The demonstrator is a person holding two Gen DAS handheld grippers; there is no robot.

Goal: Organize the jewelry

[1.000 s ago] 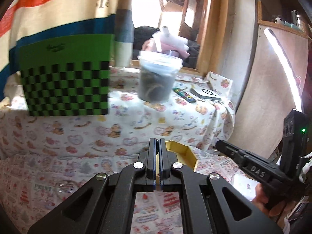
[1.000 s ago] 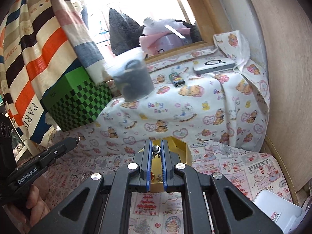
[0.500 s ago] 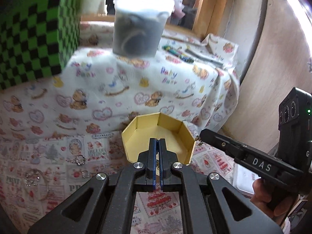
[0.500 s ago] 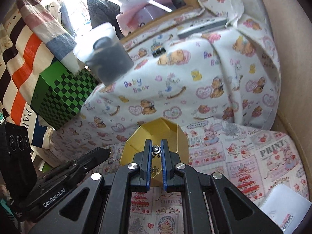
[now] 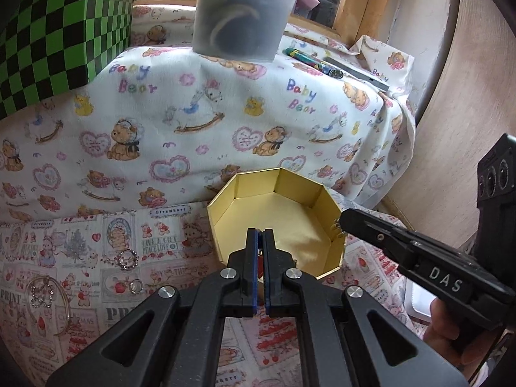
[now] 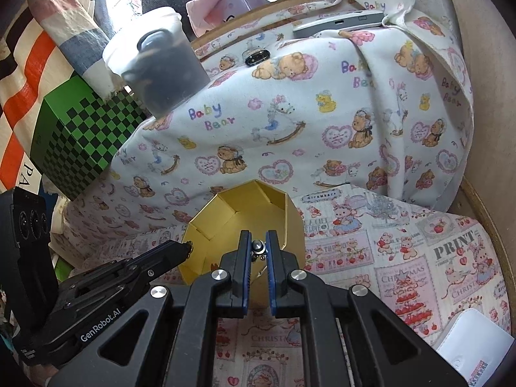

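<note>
A yellow octagonal box (image 5: 290, 206) stands open and empty on the printed cloth. My left gripper (image 5: 259, 233) hangs shut over the box's near rim. In the right wrist view a tiny gold-coloured piece (image 6: 189, 244) shows at the left gripper's tip. My right gripper (image 6: 258, 235) is shut on a small silver bead-like piece (image 6: 258, 247) above the box (image 6: 225, 219). In the left wrist view the right gripper (image 5: 342, 223) reaches in over the box's right rim. A jewelled ring (image 5: 128, 259), a plain ring (image 5: 135, 286) and a bangle with a charm (image 5: 45, 296) lie on the cloth at left.
Behind the box rises a ledge draped in teddy-bear cloth (image 5: 200, 119), bearing a translucent tub (image 5: 240, 13), a green checkered box (image 5: 48, 38), a pen (image 5: 311, 61) and a flat grey device (image 6: 342, 22). A white card (image 6: 474, 348) lies front right. A hand (image 5: 451, 332) holds the right gripper.
Both grippers have come down and tipped toward the yellow box, which now sits just under their tips. Both have stayed shut.
</note>
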